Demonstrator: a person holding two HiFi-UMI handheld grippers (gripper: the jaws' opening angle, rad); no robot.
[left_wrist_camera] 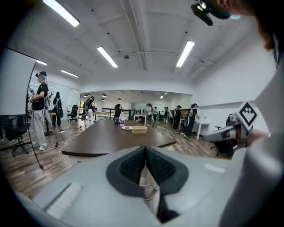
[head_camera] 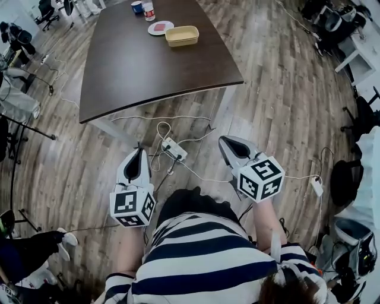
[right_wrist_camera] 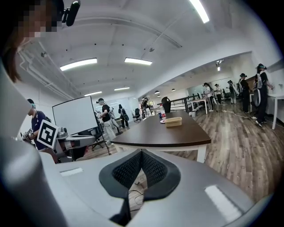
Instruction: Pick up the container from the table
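Note:
The container is a shallow beige tub at the far end of a dark brown table. It appears small and distant in the left gripper view and the right gripper view. Both grippers hang over the wooden floor, well short of the table's near edge. My left gripper points toward the table with its pads together and nothing held. My right gripper is also shut and empty.
Beside the container lie a white plate, a bottle and a blue cup. A power strip with cables lies on the floor before the table. Several people, office chairs and a whiteboard stand around the room.

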